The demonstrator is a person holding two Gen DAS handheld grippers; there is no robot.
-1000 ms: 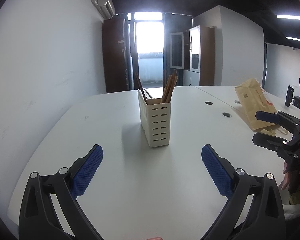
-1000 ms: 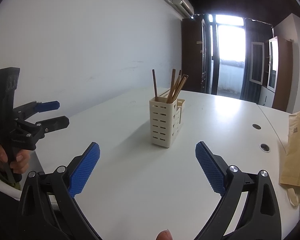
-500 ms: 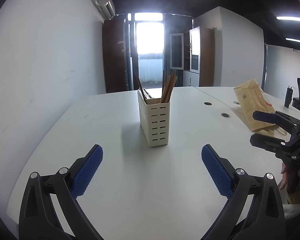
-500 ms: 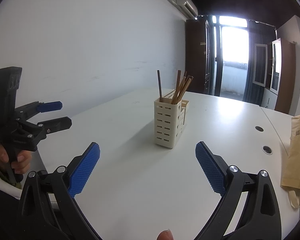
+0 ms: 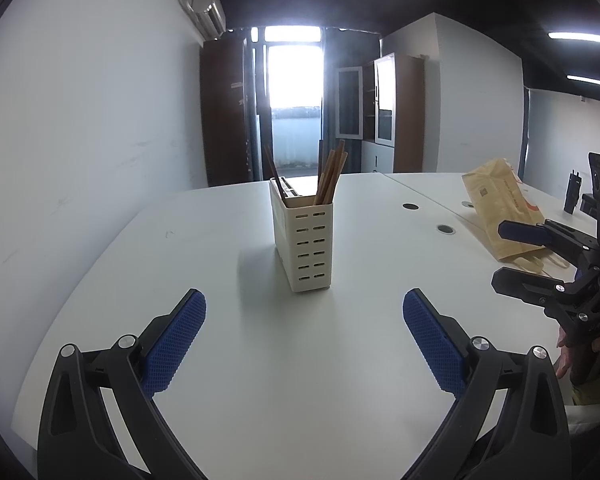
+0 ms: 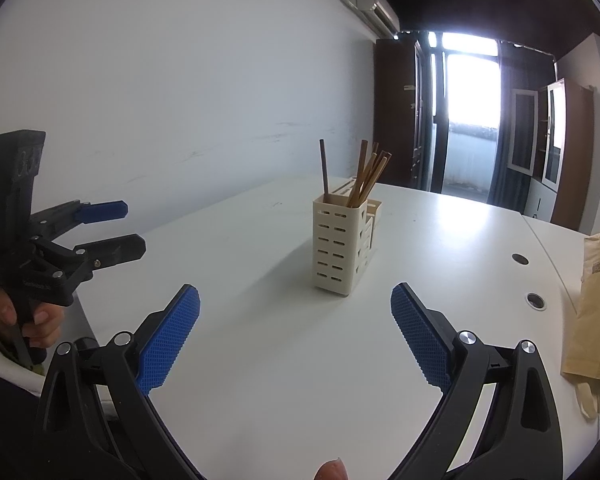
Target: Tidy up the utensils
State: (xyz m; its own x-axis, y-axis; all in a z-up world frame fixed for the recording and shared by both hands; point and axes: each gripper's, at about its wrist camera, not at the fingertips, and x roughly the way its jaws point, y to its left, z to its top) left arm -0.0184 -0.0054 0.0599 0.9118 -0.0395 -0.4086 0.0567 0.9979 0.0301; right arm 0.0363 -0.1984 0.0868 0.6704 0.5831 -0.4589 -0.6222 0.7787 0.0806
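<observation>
A cream slotted holder (image 5: 303, 246) stands upright on the white bench (image 5: 228, 360), near the middle, with a bunch of brown chopsticks (image 5: 331, 178) leaning in its near compartment and one darker stick (image 5: 274, 178) tilted apart from them. A lower compartment sits behind the tall one, and what it holds cannot be told.

The left tongs (image 5: 304, 322) are spread wide and hold nothing, their blue pads (image 5: 176, 340) hanging above the bench well short of the holder. The right tongs (image 6: 296, 320) are likewise wide and bare, also short of the holder, which sits between the pads in that view. Each pair shows at the edge of the other's view, gripped by a hand (image 6: 28, 318) at the handle.

A brown paper bag (image 5: 500, 216) lies on the bench off to the right, well apart from the holder, near two round cable holes (image 5: 446, 229)
</observation>
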